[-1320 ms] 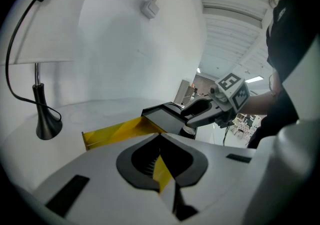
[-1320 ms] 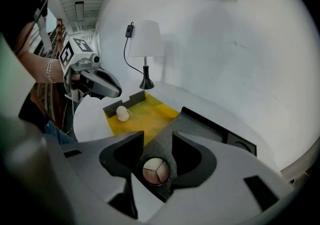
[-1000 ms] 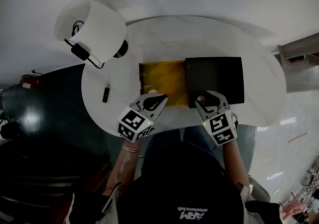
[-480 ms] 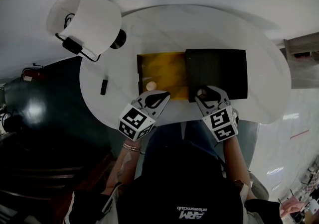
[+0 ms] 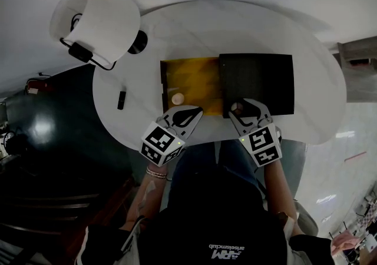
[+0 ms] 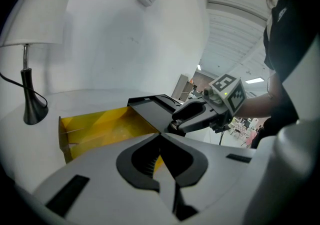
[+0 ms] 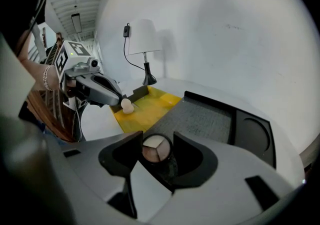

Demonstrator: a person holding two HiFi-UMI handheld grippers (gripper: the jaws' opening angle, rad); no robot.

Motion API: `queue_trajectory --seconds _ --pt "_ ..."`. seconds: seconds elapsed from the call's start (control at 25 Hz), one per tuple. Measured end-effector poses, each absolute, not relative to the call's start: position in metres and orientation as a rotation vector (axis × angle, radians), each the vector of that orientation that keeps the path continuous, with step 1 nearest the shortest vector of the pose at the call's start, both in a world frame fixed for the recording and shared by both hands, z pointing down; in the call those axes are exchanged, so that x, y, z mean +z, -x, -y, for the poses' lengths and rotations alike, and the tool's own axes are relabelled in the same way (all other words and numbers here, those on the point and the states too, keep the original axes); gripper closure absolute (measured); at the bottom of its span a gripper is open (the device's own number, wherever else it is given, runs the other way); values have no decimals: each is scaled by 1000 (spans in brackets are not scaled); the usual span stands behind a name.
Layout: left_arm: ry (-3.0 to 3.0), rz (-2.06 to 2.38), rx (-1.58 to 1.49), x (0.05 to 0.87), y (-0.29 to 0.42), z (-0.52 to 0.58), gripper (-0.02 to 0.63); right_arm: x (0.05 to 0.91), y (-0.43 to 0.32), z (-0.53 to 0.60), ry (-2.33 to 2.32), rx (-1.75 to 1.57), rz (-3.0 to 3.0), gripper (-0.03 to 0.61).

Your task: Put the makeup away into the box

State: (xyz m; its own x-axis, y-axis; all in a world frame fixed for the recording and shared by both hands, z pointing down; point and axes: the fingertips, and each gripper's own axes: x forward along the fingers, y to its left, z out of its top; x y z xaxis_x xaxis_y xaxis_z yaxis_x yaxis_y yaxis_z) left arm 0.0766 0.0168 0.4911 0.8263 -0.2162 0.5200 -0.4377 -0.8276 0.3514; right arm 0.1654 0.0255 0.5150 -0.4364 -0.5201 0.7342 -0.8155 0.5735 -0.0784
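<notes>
progress is partial: a pale rounded makeup sponge (image 5: 175, 99) lies inside the open yellow-lined box (image 5: 197, 72). the right claw (image 5: 238, 108) pinches a round three-shade eyeshadow compact (image 7: 156, 150) at the box's near edge, not yet in. the left claw (image 6: 160, 135) is pressed together, empty. a small dark stick (image 5: 121, 100) on the white counter (image 5: 194, 31) is too small to identify.

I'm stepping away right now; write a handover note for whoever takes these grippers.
Left gripper: shut, empty, by the near edge of the yellow box.
Right gripper: shut on a round eyeshadow compact, above the near corner of the black tray.
Done: beige sponge lies in the box.
Left: box the compact; then probably the dark stick on the table.
</notes>
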Motion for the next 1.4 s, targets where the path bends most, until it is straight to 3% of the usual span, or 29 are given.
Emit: queue_trajectory --seconds 0.44,1.4 --pt "-2542 484 652 491 -77 -16 597 521 -163 -27 -1043 533 2101 347" --pt "-2549 473 650 489 -83 -17 597 515 -177 -26 -1103 526 2085 348"
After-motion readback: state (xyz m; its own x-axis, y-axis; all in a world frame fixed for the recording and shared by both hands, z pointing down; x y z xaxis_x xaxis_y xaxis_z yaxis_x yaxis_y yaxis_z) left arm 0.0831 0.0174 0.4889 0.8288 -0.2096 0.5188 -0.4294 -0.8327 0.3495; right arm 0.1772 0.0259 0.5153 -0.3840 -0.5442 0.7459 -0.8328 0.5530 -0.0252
